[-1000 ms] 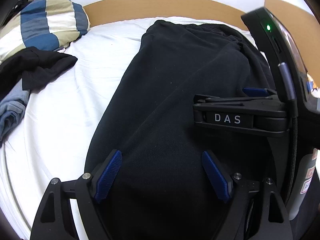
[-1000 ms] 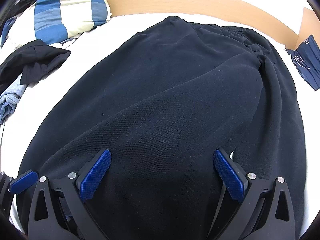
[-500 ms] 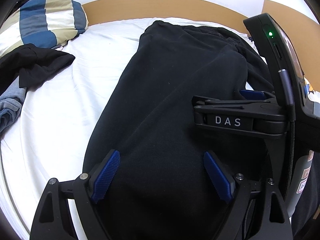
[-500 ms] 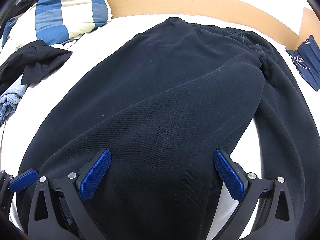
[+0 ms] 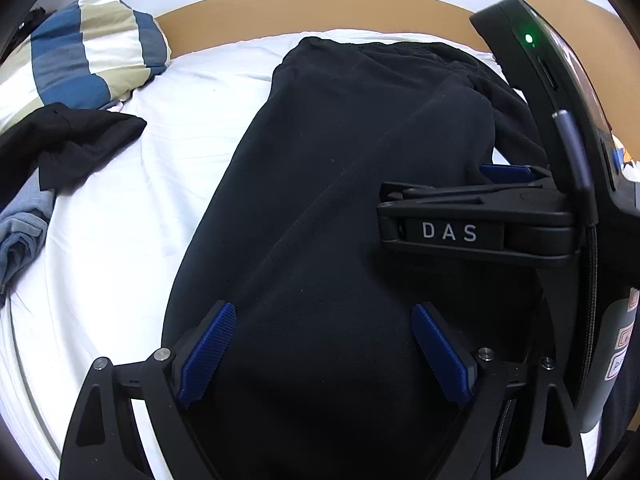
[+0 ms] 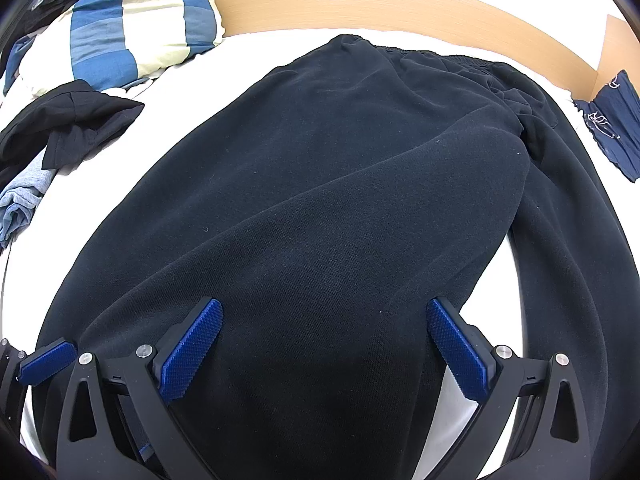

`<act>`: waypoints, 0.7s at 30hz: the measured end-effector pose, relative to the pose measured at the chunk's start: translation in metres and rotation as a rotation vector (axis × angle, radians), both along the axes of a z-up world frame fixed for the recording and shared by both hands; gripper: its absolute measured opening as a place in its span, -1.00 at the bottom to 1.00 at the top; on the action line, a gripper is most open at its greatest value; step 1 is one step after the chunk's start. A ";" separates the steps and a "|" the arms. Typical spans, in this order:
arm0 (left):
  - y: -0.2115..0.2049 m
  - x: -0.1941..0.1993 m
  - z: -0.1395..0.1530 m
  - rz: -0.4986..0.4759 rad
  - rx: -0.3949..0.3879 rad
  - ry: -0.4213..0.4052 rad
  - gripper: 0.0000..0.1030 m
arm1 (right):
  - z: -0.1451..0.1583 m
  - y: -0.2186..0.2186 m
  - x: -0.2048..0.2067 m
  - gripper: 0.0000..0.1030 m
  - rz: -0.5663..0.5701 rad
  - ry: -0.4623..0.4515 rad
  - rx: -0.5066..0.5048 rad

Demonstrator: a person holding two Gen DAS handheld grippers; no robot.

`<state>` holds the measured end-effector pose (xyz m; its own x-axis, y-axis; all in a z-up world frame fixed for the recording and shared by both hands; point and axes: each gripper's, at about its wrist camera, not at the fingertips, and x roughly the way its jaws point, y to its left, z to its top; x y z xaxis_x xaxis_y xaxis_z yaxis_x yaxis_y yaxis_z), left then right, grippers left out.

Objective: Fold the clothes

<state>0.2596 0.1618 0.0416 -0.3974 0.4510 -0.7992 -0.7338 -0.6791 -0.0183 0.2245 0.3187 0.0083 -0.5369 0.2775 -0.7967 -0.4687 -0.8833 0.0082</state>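
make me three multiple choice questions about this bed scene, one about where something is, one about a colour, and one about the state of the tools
1. Where does the striped pillow lie relative to the black trousers?
A. far left, by the headboard
B. on top of them
C. at their right edge

2. What colour are the pads on the right tool?
A. red
B. blue
C. green

3. How do the jaws of the left tool stand?
A. shut on the trousers
C. shut on the pillow
B. wide open above the trousers

Answers: 1 A, the pillow sits far left against the wooden headboard. 2 B, both pads are blue. 3 B, dark cloth shows across the gap between the jaws.
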 end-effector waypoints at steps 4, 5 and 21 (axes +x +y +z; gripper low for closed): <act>-0.009 -0.003 0.002 -0.013 0.047 -0.031 0.78 | 0.000 0.000 0.000 1.00 0.003 -0.002 0.001; -0.011 -0.004 0.002 -0.019 0.061 -0.041 0.80 | 0.000 0.000 0.000 1.00 0.004 -0.003 0.002; 0.010 -0.020 0.002 -0.046 -0.010 -0.015 0.94 | 0.026 0.118 0.155 1.00 -0.320 -0.005 -0.008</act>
<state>0.2397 0.1717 0.0437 -0.3648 0.4604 -0.8093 -0.7639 -0.6450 -0.0226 0.3794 0.4362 0.0344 -0.4196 0.4254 -0.8019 -0.7227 -0.6910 0.0117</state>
